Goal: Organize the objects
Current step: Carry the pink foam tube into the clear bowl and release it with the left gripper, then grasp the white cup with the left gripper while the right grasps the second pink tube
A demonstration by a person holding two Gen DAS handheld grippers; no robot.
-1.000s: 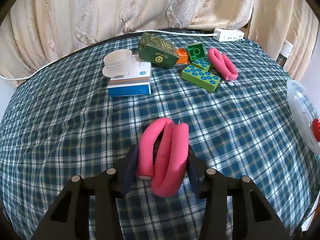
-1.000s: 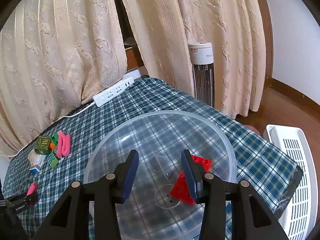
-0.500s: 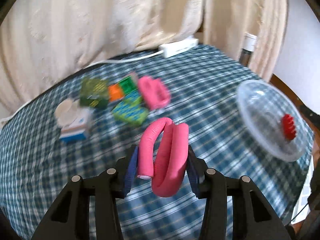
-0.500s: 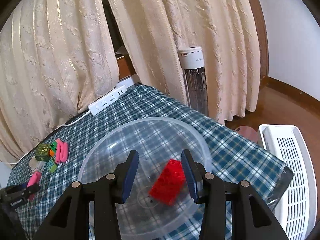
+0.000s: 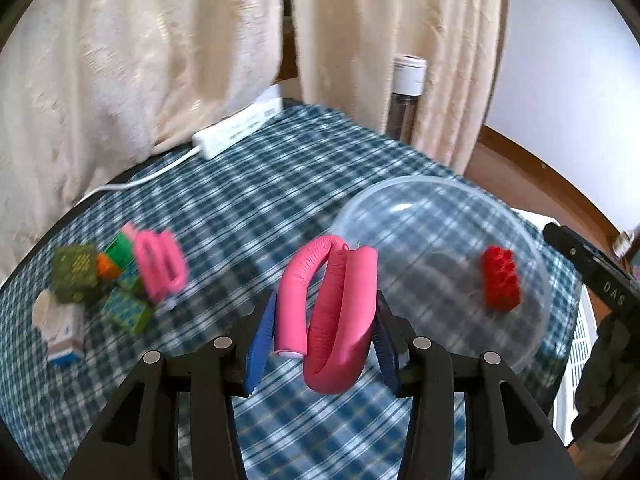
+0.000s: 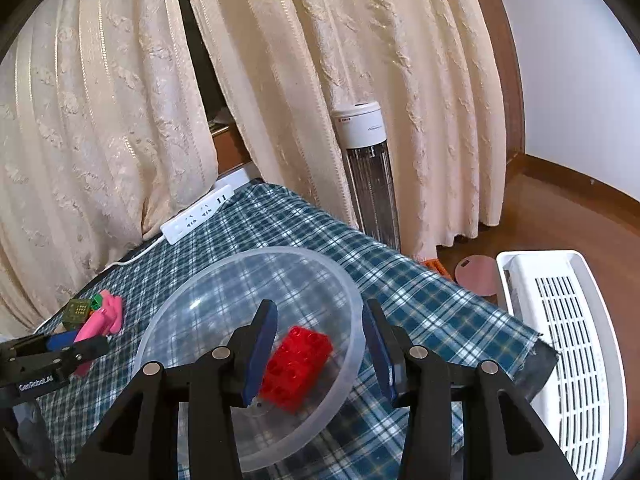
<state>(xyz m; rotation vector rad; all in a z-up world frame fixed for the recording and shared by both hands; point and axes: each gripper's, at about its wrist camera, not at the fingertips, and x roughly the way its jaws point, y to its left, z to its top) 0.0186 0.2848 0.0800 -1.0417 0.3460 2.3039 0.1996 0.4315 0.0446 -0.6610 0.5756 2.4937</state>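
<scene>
My left gripper (image 5: 320, 344) is shut on a folded pink foam roller (image 5: 332, 312) and holds it above the plaid cloth, just left of the clear plastic bowl (image 5: 408, 216). A red brick (image 5: 500, 280) lies in the bowl. In the right wrist view my right gripper (image 6: 320, 344) is open and empty over the bowl (image 6: 348, 304), above the red brick (image 6: 296, 364). The left gripper (image 6: 60, 350) with its pink roller (image 6: 94, 326) shows at the left.
A second pink roller (image 5: 158, 266), green and orange bricks (image 5: 120, 248), a dark green box (image 5: 74, 272) and a blue-white box (image 5: 64, 336) lie at the left. A white power strip (image 5: 236, 132) lies at the back. A white heater (image 6: 560, 344) stands on the floor past the table's right edge.
My left gripper has swung right with the pink roller, from the table's middle to beside the bowl. My right gripper has drawn back and up from the bowl; the red brick lies flatter.
</scene>
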